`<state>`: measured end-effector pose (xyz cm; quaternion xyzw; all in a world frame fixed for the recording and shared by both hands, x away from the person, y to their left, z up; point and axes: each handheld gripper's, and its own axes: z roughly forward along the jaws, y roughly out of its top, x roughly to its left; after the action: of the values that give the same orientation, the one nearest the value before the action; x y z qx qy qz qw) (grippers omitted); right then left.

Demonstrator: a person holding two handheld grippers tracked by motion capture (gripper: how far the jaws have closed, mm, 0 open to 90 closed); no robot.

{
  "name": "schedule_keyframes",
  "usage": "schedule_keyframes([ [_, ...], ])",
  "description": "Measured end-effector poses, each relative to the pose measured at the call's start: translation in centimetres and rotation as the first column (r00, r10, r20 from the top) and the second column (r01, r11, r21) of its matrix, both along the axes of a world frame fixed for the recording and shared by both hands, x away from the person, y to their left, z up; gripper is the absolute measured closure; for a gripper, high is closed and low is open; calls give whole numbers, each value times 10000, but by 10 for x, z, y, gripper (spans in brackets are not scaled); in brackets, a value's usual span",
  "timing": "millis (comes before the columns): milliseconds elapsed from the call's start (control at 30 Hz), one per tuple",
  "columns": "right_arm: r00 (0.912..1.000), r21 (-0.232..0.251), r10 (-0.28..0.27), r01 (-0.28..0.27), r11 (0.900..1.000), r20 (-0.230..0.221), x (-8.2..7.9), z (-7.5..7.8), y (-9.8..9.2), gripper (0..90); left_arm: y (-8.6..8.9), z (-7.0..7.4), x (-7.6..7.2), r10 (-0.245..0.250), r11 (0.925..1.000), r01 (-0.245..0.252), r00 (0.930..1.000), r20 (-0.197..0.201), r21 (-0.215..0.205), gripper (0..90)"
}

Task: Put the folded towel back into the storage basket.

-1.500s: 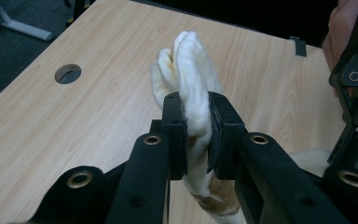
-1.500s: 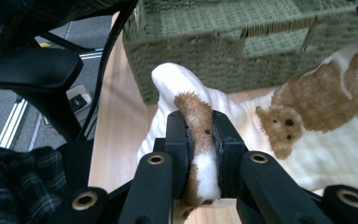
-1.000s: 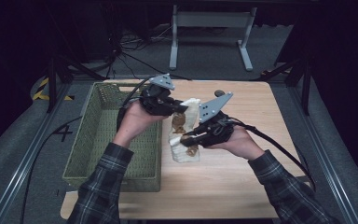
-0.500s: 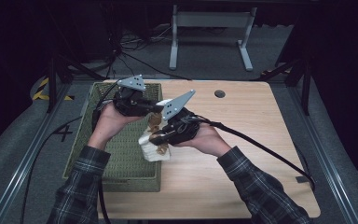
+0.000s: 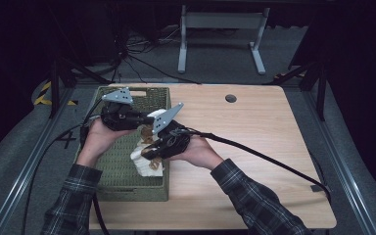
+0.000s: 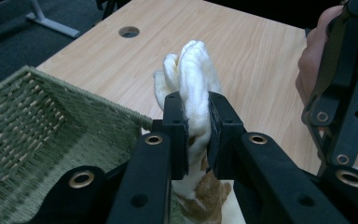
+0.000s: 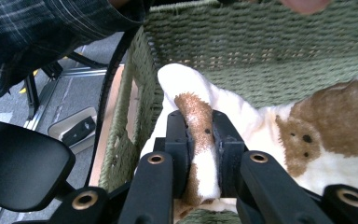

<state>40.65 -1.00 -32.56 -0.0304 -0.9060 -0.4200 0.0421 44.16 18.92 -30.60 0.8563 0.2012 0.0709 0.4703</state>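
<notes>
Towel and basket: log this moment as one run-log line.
left gripper: shut on towel | right gripper: shut on towel | towel: folded, cream with brown patches, held at basket right edge | table: wood

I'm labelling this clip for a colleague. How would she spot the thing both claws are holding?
Find the green wicker basket at the table's left. Over its right edge hangs a fluffy cream cloth with brown bear patches, pinched by both claws; nothing else there is soft or pale.
</notes>
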Motion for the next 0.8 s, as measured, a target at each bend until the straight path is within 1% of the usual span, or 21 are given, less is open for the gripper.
schedule_keyframes([
  [67, 10000, -63, 16, -16, 10000, 42, -1, -5, 3, 799, 0, -3, -1, -24, 10000, 25, 10000, -39, 36, 798],
  [200, 10000, -13, -3, 3, 10000, -75, -2, -13, 7, 799, 2, -8, -2, 2, 10000, -2, 9999, -126, 28, 798],
  [233, 10000, -13, -3, 3, 10000, -75, -2, -13, 7, 799, 2, -8, -2, 2, 10000, -2, 9999, -126, 28, 798],
  [333, 9999, -159, 38, -40, 9999, -119, -3, -20, 9, 797, 2, -10, -2, -27, 10000, 29, 9998, -179, 76, 798],
  [467, 9999, -263, 84, -87, 9996, -121, -4, -23, 9, 787, 2, -11, -2, -13, 10000, 15, 9998, -199, 82, 798],
  [500, 9998, -391, 106, -112, 9992, -139, -5, -25, 9, 729, 2, -11, -2, -19, 10000, 19, 9998, -193, 43, 798],
  [533, 9998, -391, 106, -112, 9992, -139, -5, -25, 9, 729, 2, -11, -2, -19, 10000, 19, 9998, -193, 43, 799],
  [567, 9998, -429, 110, -116, 9990, -148, -5, -25, 9, 703, 2, -11, -1, -20, 10000, 20, 9998, -216, 15, 799],
  [600, 9999, -494, 37, -44, 9988, -139, -5, -26, 8, 634, 1, -11, -1, -24, 10000, 25, 9998, -209, 25, 798],
  [633, 10000, -539, -23, 19, 9985, -87, -5, -26, 8, 610, 1, -12, 0, -19, 10000, 20, 9997, -223, 49, 799],
  [700, 9999, -637, -105, 106, 9979, 23, -5, -25, 6, 587, -1, -13, 1, 0, 9999, 3, 9996, -293, 115, 799],
  [767, 9999, -622, -127, 133, 9980, 96, -5, -24, 4, 570, -2, -13, 1, 6, 9999, -2, 9995, -309, 122, 798],
  [800, 9998, -612, -127, 135, 9980, 131, -5, -23, 3, 559, -3, -13, 1, 85, 9999, -82, 9995, -305, 113, 799],
])
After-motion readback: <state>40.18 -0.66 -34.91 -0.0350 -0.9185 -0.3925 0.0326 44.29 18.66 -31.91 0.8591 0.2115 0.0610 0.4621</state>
